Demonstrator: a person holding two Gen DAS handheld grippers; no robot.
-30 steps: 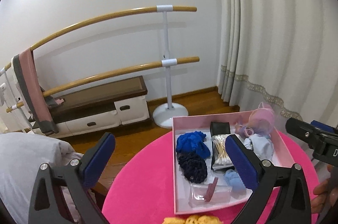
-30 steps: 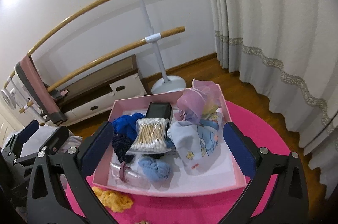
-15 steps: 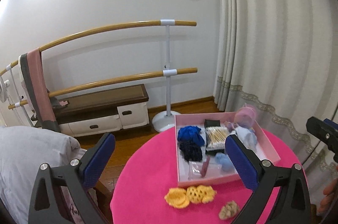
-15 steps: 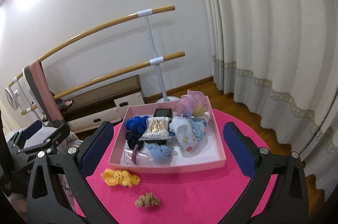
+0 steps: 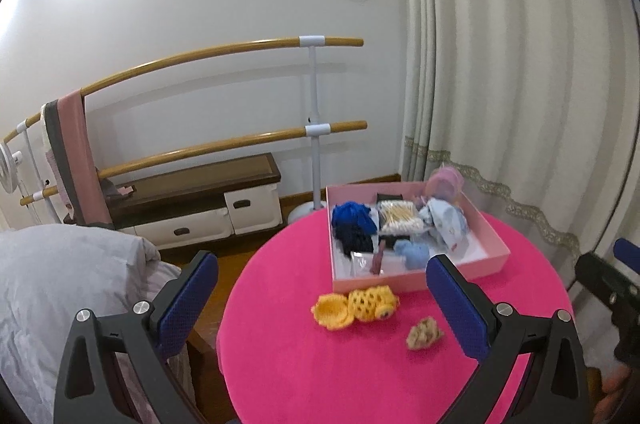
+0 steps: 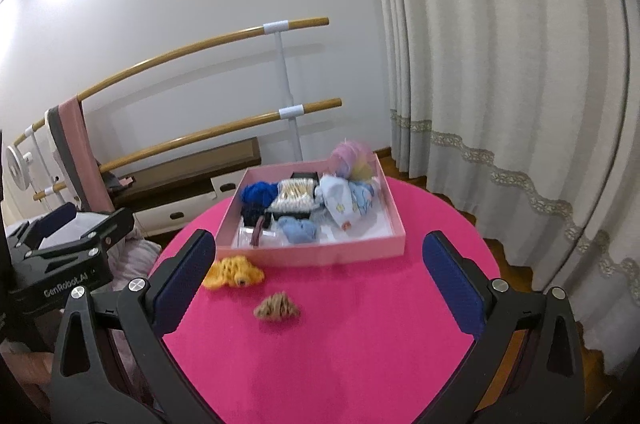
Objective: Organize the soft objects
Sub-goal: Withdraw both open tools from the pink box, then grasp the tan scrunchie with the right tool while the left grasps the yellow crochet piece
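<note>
A pink box [image 5: 496, 244] [image 6: 352, 250] sits at the far side of a round pink table [image 5: 360, 376] [image 6: 340, 344]. It holds blue and dark scrunchies [image 6: 256, 192], a cotton swab pack [image 6: 296, 198], a light blue cloth [image 6: 348, 200] and a pink pouf [image 6: 350, 154]. A yellow crochet piece [image 5: 354, 306] [image 6: 232, 272] and a small tan scrunchie [image 5: 424, 332] [image 6: 278, 308] lie on the table in front of the box. My left gripper [image 5: 320, 300] and right gripper [image 6: 320, 272] are open and empty, held above the table's near side.
A ballet barre stand [image 5: 314, 128] with a pink band over it and a low drawer cabinet [image 5: 192, 208] stand by the wall. Curtains [image 6: 500, 84] hang at the right. A grey duvet [image 5: 60, 284] lies at the left.
Both grippers have pulled back and up from the box. The yellow piece and the tan scrunchie on the table have come into view.
</note>
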